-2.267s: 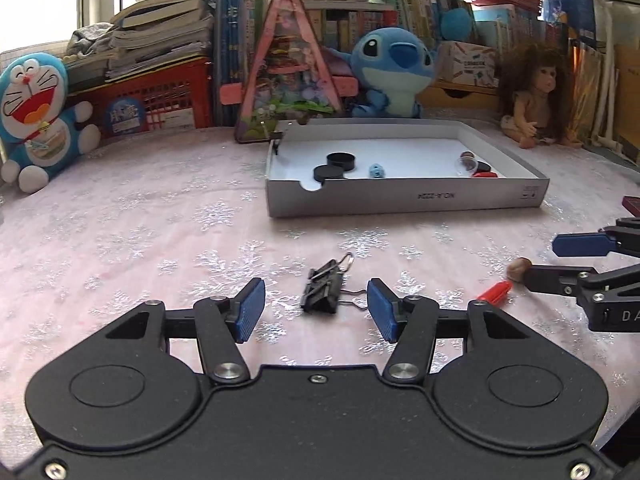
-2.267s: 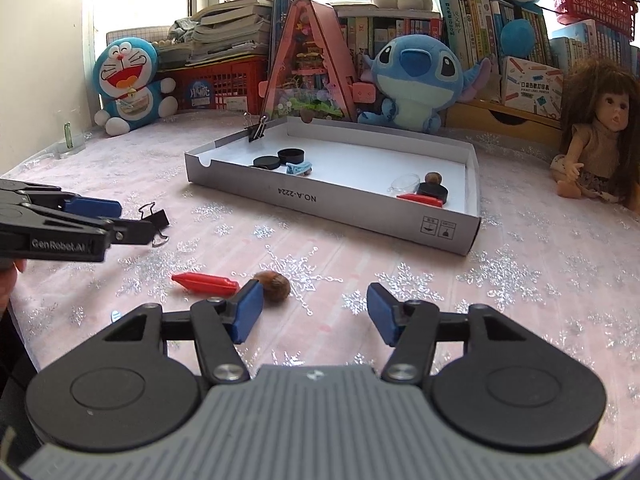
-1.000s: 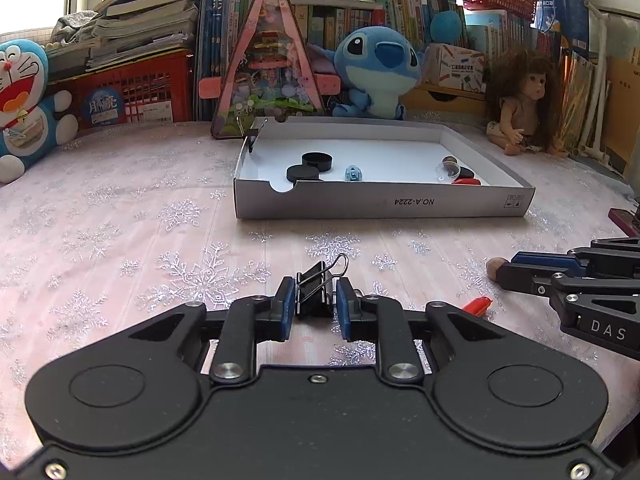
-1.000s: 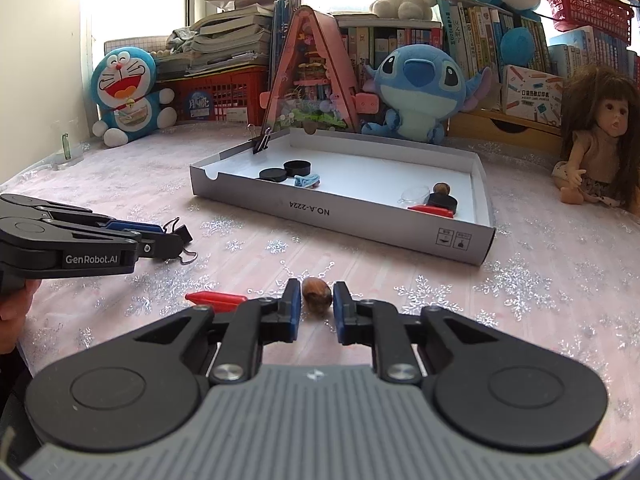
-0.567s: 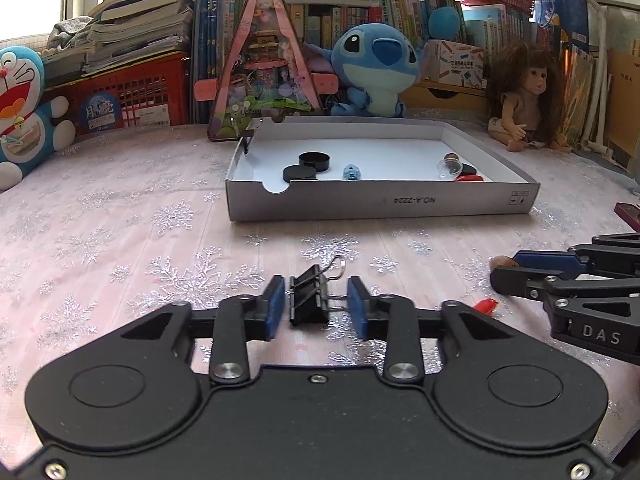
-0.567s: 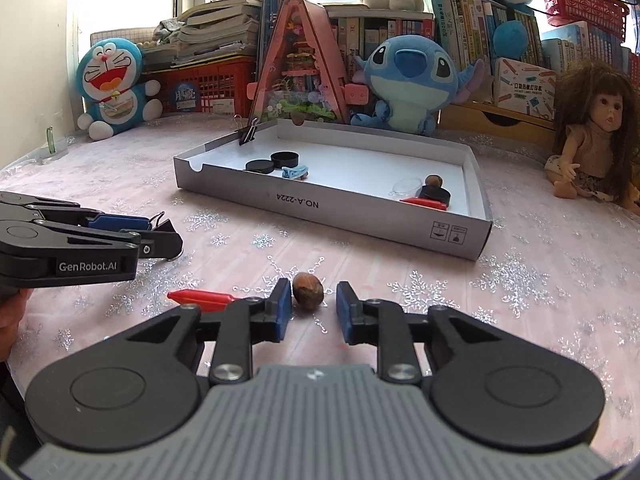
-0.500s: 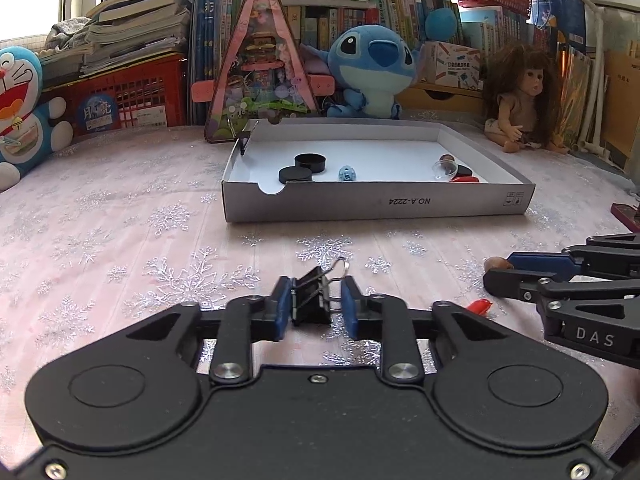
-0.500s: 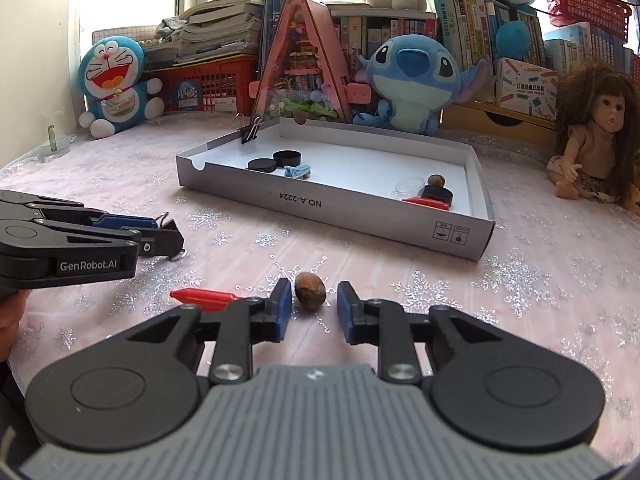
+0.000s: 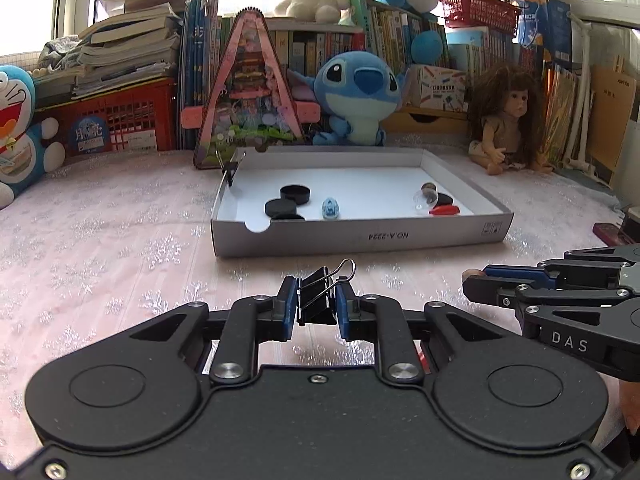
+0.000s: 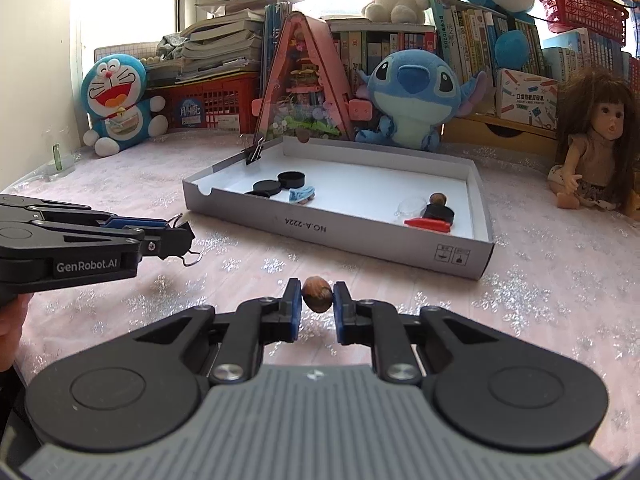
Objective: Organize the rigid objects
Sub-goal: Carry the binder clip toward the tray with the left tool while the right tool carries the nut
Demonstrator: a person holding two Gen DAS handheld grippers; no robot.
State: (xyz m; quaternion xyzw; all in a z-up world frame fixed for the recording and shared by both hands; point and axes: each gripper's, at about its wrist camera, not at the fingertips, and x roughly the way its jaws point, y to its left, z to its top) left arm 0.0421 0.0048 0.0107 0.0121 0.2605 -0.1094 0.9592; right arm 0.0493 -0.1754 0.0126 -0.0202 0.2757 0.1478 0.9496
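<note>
Cardboard, grey outside and white inside, makes up the shallow box point(image 10: 460, 258) in the middle of the right wrist frame, sitting on the pink snowflake tablecloth point(image 10: 540, 292). At its left end lie two black caps point(image 10: 280, 184) and a small blue toy point(image 10: 302, 194); at its right end a clear dome point(image 10: 412, 205), a black cap with a nut on it point(image 10: 438, 206) and a red piece point(image 10: 427, 225). A binder clip point(image 10: 253, 153) is clamped on the box's far left corner.

Low in that frame, the right gripper point(image 10: 317, 300) has just closed onto a brown nut point(image 10: 317, 299), pads pressing both sides. At mid-left, the left gripper point(image 9: 317, 308) pinches a black binder clip point(image 9: 318, 300), both short of the box.
</note>
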